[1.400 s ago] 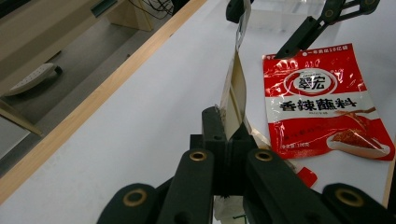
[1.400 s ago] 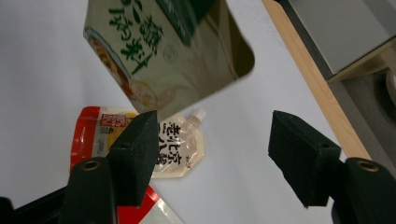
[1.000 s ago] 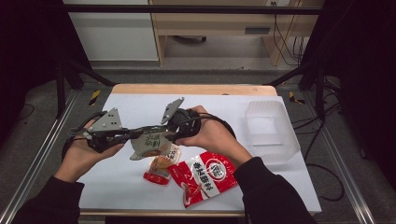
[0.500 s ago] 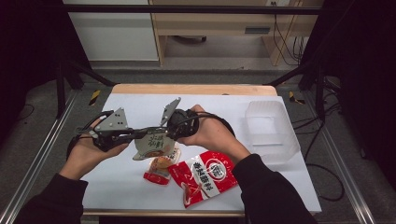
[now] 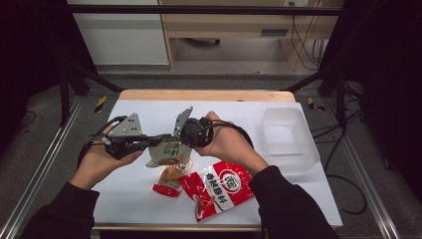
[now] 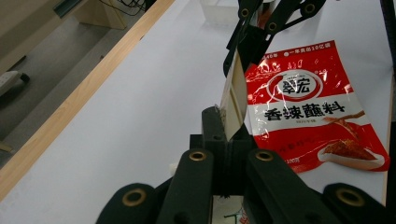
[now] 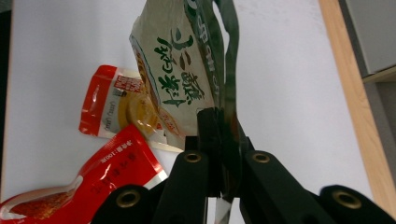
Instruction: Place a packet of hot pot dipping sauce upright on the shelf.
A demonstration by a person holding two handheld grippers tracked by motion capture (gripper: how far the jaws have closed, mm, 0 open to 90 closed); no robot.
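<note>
A beige snack packet with green lettering (image 5: 169,153) hangs above the white table between both grippers. My left gripper (image 5: 153,143) is shut on one edge of the packet (image 6: 232,100), its jaws (image 6: 224,127) pinched on the foil. My right gripper (image 5: 177,142) holds the opposite edge; its jaws have just been closing and now pinch the packet (image 7: 180,79) at the tips (image 7: 219,128). In the left gripper view the right gripper (image 6: 250,35) clamps the packet's far end.
A large red seasoning pouch (image 5: 219,188) lies flat near the table's front, with a small red sachet (image 5: 168,181) beside it under the held packet. A clear plastic box (image 5: 286,137) stands at the right. The table's wooden edge (image 5: 209,94) runs along the back.
The left gripper has edged slightly to the right with the packet. The right hand has stayed in place at the packet's other end.
</note>
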